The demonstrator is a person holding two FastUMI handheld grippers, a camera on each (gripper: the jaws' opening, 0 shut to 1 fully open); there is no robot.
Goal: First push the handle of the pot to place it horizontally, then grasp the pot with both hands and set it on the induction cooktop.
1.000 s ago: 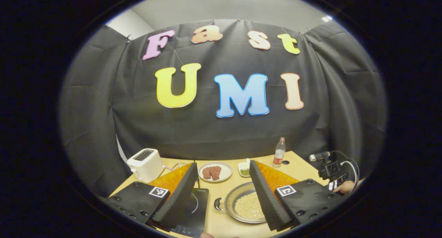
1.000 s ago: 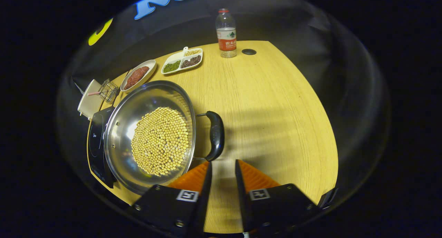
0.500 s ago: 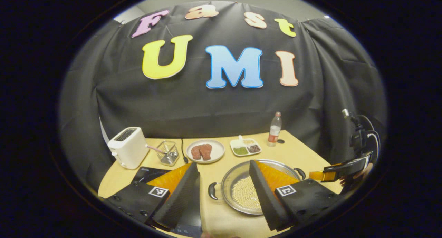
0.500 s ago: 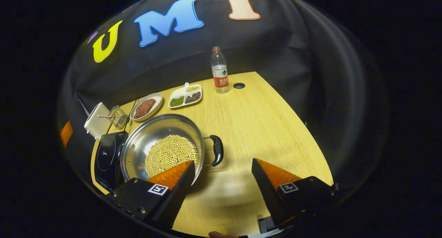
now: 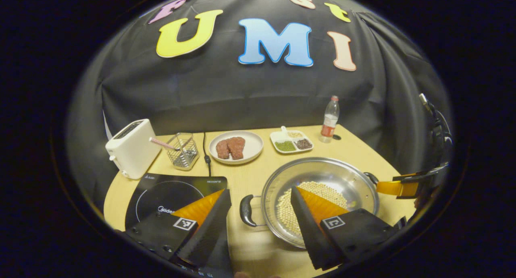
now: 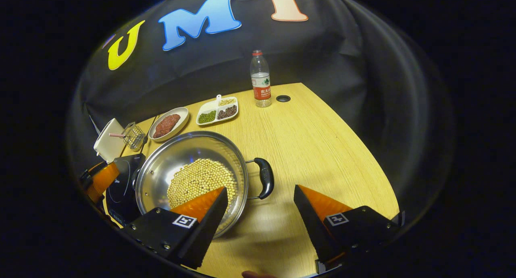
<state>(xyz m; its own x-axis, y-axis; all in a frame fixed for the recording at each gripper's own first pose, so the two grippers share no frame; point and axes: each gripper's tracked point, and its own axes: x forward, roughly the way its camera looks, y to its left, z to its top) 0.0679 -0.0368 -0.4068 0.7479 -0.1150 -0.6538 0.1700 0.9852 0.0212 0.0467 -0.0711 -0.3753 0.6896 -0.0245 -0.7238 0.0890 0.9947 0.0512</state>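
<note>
A steel pot [image 5: 354, 189] [image 6: 161, 169] holding yellow beans sits on the wooden table, its two black loop handles pointing left and right. In the left gripper view my left gripper [image 5: 261, 213] is open, straddling the pot's left handle [image 5: 245, 210] from above and short of it. In the right gripper view my right gripper [image 6: 261, 213] is open, with the right handle [image 6: 266, 183] just ahead between its fingers and not touched. The black induction cooktop [image 5: 161, 193] [image 6: 119, 185] lies flat to the pot's left. The right gripper [image 5: 403, 186] shows at the far right of the left gripper view.
Along the back of the table [image 6: 322, 149] stand a white toaster [image 5: 131, 147], a wire basket [image 5: 182, 150], a plate of meat [image 5: 236, 146], a divided dish of beans [image 5: 292, 141] and a water bottle [image 5: 329, 119] [image 6: 261, 78]. The cooktop's cord [image 5: 206, 155] runs backward.
Both views tilted down toward the table and came closer to the pot. The right gripper opened from nearly shut a second ago. The pot has not visibly moved.
</note>
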